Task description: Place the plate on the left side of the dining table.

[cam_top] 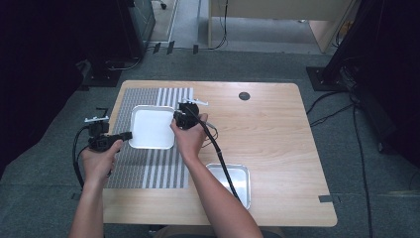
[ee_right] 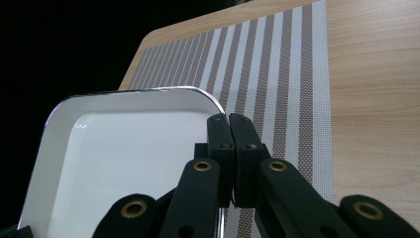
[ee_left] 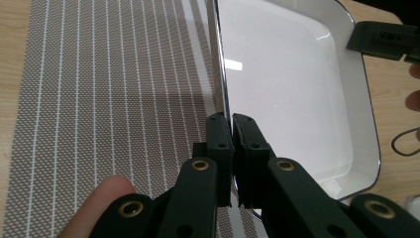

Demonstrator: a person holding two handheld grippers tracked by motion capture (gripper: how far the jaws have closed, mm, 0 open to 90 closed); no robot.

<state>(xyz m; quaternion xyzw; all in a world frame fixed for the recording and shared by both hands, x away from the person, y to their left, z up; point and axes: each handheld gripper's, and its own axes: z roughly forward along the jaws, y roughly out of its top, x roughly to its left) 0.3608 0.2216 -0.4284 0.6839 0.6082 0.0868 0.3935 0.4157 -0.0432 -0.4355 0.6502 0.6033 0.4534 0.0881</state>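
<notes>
A white square tray point(cam_top: 151, 128) with a shiny rim is over the striped placemat point(cam_top: 148, 171) on the left half of the wooden table. My left gripper point(cam_top: 128, 135) is shut on the tray's left rim; in the left gripper view the jaws point(ee_left: 231, 121) pinch the thin edge of the tray point(ee_left: 292, 74). Across from it, my right gripper point(cam_top: 176, 118) is shut on the right rim, and its own view has the jaws point(ee_right: 229, 121) closed over the tray's point(ee_right: 124, 158) corner edge. I cannot tell whether the tray rests on the mat or is lifted.
A second, metal tray point(cam_top: 241, 186) lies near the table's front edge, under my right forearm and the gripper's cable. A round black grommet point(cam_top: 244, 95) sits at the back of the table. Bare wood point(cam_top: 277, 134) spreads to the right.
</notes>
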